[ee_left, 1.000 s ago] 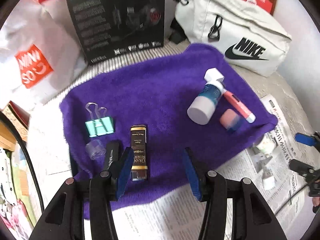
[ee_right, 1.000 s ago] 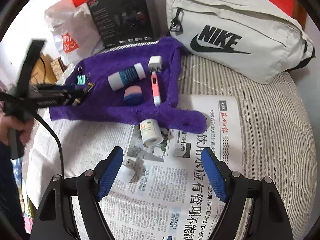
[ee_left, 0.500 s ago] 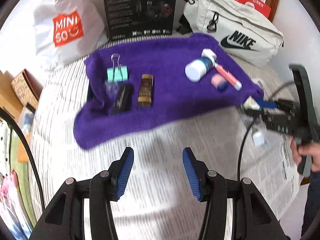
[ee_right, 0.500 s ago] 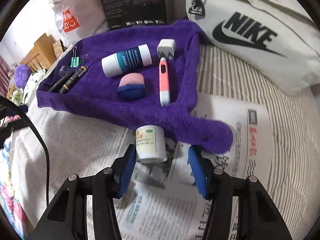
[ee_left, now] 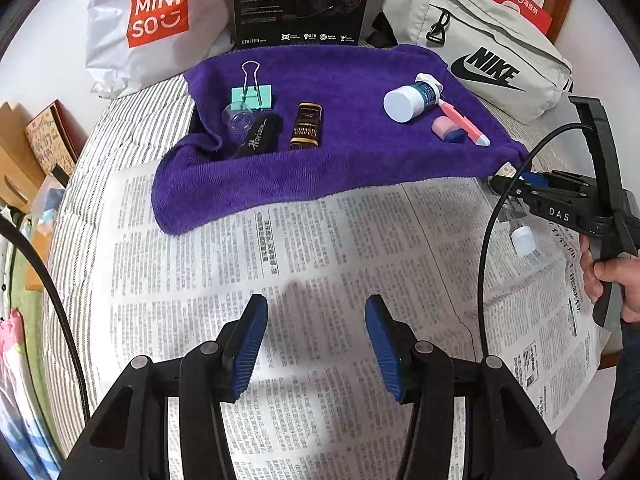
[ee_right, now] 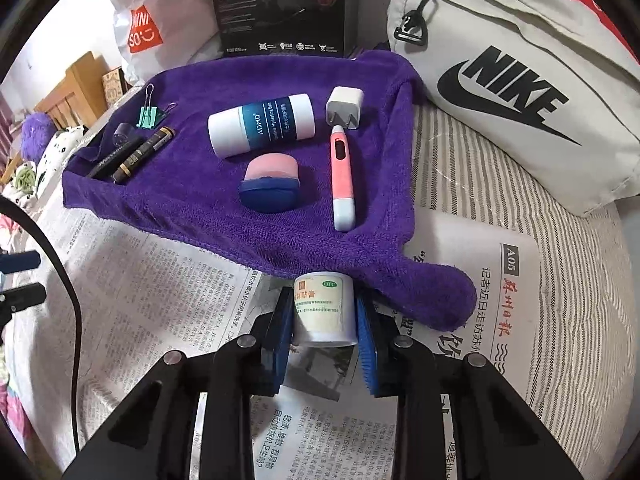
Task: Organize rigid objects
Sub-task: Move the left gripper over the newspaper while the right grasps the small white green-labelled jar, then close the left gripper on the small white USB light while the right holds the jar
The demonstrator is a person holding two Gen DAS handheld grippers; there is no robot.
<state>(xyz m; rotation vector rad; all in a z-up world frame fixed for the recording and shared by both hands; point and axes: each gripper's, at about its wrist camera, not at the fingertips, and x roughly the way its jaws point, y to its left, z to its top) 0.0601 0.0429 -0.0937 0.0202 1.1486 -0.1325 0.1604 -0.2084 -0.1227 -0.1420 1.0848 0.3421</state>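
A purple towel lies on newspaper and bears a white and blue bottle, a white charger plug, a pink thermometer, a pink and blue sponge, a green binder clip and two dark tubes. My right gripper is shut on a small white jar with a green label at the towel's near edge. My left gripper is open and empty above the newspaper, well short of the towel. A small white cap lies on the paper at the right.
A white Nike bag lies at the back right. A black headset box and a white Miniso bag stand behind the towel. The right gripper's body and a hand show at the right of the left wrist view.
My right gripper moved forward to the white jar and shut on it. My left gripper pulled back from the towel, out over the newspaper, and stayed open.
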